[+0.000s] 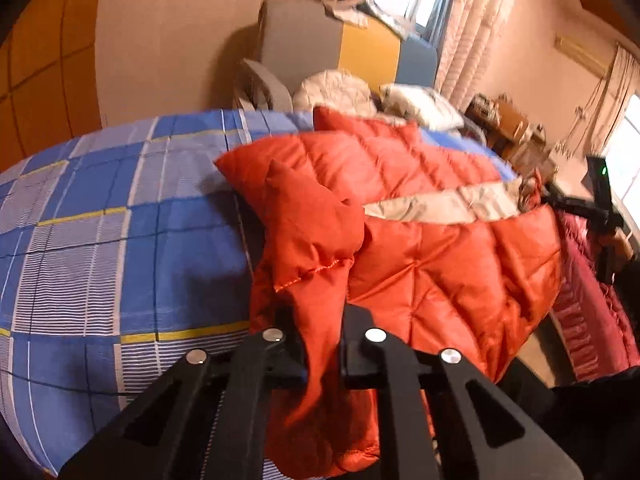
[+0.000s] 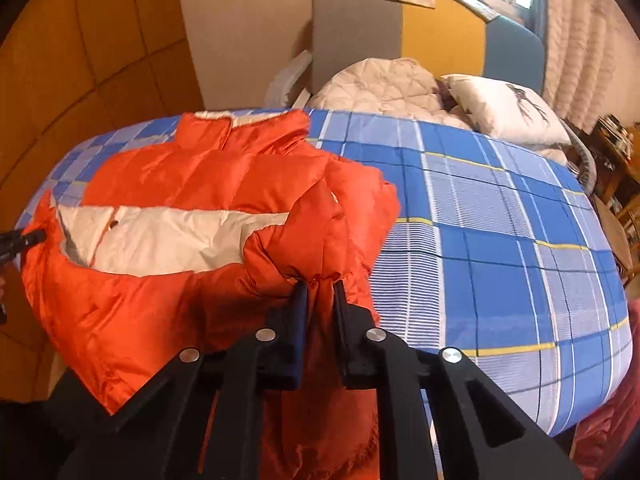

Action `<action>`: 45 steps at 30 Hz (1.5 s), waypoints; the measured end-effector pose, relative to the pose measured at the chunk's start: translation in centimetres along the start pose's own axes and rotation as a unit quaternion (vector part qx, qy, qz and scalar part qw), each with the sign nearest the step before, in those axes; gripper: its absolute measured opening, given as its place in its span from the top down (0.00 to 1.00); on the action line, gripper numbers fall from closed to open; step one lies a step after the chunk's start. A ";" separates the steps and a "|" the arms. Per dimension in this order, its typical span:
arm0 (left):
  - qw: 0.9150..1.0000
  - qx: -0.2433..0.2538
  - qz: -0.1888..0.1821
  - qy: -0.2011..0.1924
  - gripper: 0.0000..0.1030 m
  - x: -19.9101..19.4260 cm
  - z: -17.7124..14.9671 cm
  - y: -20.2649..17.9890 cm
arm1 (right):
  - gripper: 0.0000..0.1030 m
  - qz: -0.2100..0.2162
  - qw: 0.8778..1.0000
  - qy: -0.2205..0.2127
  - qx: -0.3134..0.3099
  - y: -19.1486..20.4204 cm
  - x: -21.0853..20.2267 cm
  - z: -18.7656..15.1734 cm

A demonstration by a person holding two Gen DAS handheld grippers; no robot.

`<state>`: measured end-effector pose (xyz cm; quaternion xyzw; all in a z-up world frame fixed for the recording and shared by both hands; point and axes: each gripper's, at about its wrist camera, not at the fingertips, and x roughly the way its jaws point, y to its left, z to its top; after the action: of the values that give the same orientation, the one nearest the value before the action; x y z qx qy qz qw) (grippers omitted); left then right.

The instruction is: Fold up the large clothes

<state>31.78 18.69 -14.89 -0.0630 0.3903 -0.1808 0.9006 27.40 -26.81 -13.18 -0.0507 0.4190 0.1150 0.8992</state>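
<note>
The jacket is spread on the bed, collar at the far end. Both grippers pinch orange fabric near the hem: the left gripper is closed on a bunched fold, the right gripper is clamped narrow on a puffy bit (a sleeve, I think). Holding opposite sides like that looks like prep for lifting a fold. The pillow and quilt sit well clear, so nothing's in the way.
</note>
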 end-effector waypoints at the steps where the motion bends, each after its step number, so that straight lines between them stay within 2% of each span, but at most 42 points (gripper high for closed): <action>1: 1.000 -0.004 -0.001 -0.011 0.93 -0.8 0.0 0.0 | 0.91 -0.001 1.000 -0.009 0.004 -0.1 -0.8 0.0; 10: 0.996 -0.015 -0.007 -0.087 0.94 -6.0 0.7 -0.6 | 0.93 -0.003 0.996 -0.075 0.039 -1.3 -6.5 1.0; 15: 0.994 -0.015 0.002 -0.110 0.94 -6.6 2.6 -0.7 | 0.93 -0.009 0.995 -0.088 0.044 -1.4 -6.6 2.1; 23: 0.992 -0.043 0.025 -0.114 0.94 -4.2 5.2 -0.1 | 0.94 -0.020 0.992 -0.094 0.081 -2.0 -4.2 4.1; 33: 0.988 -0.066 0.056 -0.130 0.95 -1.8 10.8 0.6 | 0.94 -0.035 0.987 -0.118 0.104 -3.2 -2.8 8.3; 45: 0.986 -0.093 0.100 -0.096 0.95 6.7 16.9 3.1 | 0.96 -0.066 0.982 -0.095 0.148 -5.8 4.4 12.2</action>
<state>49.11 18.59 -8.68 -0.1244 0.3216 -0.0456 0.9376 40.68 -29.37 -8.74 0.0667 0.3394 -0.0033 0.9383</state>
